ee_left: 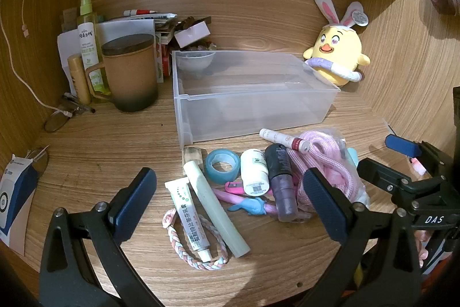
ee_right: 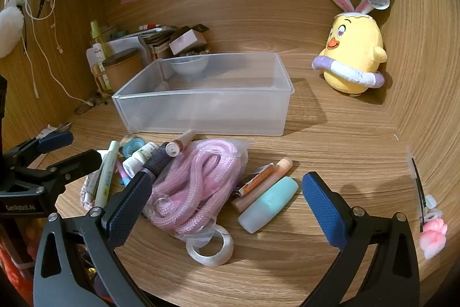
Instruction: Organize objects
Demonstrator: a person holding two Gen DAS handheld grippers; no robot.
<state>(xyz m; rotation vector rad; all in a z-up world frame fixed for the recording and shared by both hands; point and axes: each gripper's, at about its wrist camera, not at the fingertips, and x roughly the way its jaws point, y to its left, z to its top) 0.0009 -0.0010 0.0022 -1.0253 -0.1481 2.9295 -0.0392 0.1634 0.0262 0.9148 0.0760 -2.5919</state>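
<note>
A clear plastic bin (ee_left: 253,111) (ee_right: 201,111) stands on the wooden desk with a small clear bowl (ee_left: 195,62) inside. In front of it lies a pile: ointment tube (ee_left: 188,217), pale green stick (ee_left: 212,206), blue tape roll (ee_left: 222,165), white bottle (ee_left: 254,172), dark spray bottle (ee_left: 280,180), bagged pink rope (ee_right: 192,180), teal bottle (ee_right: 268,203), clear tape roll (ee_right: 210,245). My left gripper (ee_left: 230,200) is open above the left of the pile. My right gripper (ee_right: 227,203) is open above the rope and teal bottle. Both are empty.
A brown lidded mug (ee_left: 129,71), spray bottles (ee_left: 87,39) and stacked boxes (ee_left: 189,32) crowd the back left. A yellow chick plush (ee_right: 353,53) stands at the back right. A braided bracelet (ee_left: 201,258) lies near the front edge. A pink hair clip (ee_right: 431,232) lies at right.
</note>
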